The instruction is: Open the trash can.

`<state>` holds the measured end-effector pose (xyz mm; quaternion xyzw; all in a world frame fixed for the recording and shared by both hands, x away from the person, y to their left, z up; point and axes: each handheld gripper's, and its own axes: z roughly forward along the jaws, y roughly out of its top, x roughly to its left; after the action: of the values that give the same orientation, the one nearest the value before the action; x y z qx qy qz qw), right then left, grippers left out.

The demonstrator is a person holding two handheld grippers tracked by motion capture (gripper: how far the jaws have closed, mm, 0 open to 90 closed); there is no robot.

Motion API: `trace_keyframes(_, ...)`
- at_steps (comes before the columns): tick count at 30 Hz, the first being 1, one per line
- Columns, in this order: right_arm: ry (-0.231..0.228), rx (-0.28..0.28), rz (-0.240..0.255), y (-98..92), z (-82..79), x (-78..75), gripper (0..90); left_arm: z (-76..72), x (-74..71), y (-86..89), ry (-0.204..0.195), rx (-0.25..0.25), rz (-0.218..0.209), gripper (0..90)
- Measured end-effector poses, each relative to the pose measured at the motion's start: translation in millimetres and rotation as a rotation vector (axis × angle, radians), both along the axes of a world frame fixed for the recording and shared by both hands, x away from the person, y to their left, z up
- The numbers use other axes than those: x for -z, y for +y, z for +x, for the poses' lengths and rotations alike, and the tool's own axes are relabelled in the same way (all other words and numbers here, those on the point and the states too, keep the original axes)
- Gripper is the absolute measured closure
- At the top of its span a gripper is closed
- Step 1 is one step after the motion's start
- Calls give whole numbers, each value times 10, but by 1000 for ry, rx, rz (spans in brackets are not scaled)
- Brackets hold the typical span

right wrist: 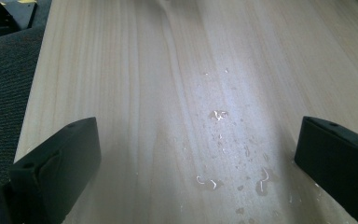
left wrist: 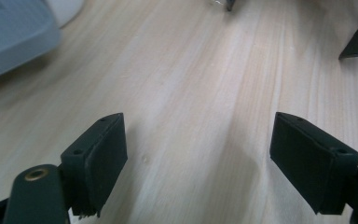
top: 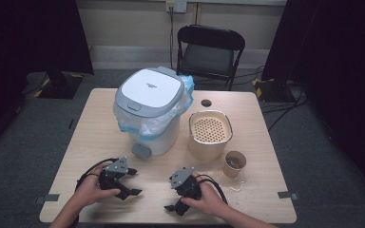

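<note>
The light wooden table (top: 100, 137) occupies the centre of the high view. In the lower left of that view, the person's left hand (top: 91, 187) holds the left gripper (top: 130, 183) low over the table, jaws spread wide with nothing between them; the left gripper view shows bare wood between the two black jaws. In the lower centre, the right hand (top: 206, 198) holds the right gripper (top: 171, 202), jaws likewise spread and empty; the right gripper view shows small water droplets (right wrist: 219, 115) on the wood between them. A white lidded bin with a grey rim and a translucent blue-edged liner bag (top: 151, 108) stands at the upper centre of the table. Just right of it sits a beige perforated strainer basket (top: 210, 130), and near that, lower right, a brown paper cup (top: 234, 164). A black folding chair (top: 209, 52) stands beyond the table's far edge.
</note>
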<state>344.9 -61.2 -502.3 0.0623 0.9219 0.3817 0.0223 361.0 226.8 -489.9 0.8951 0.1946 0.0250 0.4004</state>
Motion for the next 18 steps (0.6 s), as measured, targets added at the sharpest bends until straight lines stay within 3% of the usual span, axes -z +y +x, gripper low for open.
trace_keyframes(3,-2,-2,-2,-1,1,-1,0,-5,-72,25,-1,-34,1,185)
trace_keyframes(4,1,1,-1,1,-3,0,0,-13,-143,49,-2,-70,-10,192)
trace_keyframes(6,1,1,-1,1,-3,0,0,-15,-188,70,-6,-78,-1,196)
trace_keyframes(8,1,1,-1,1,-3,0,0,-25,-275,119,-3,-94,-28,210)
trace_keyframes(15,0,1,-1,1,-4,0,0,-58,-552,215,-18,-124,-49,255)
trace_keyframes(16,0,1,-1,1,-4,0,0,-54,-633,216,-3,-136,-57,252)
trace_keyframes(17,0,1,-1,1,-4,0,0,-54,-633,216,-3,-136,-57,252)
trace_keyframes(18,0,1,-1,1,-4,0,0,-46,-720,223,-9,-141,-37,252)
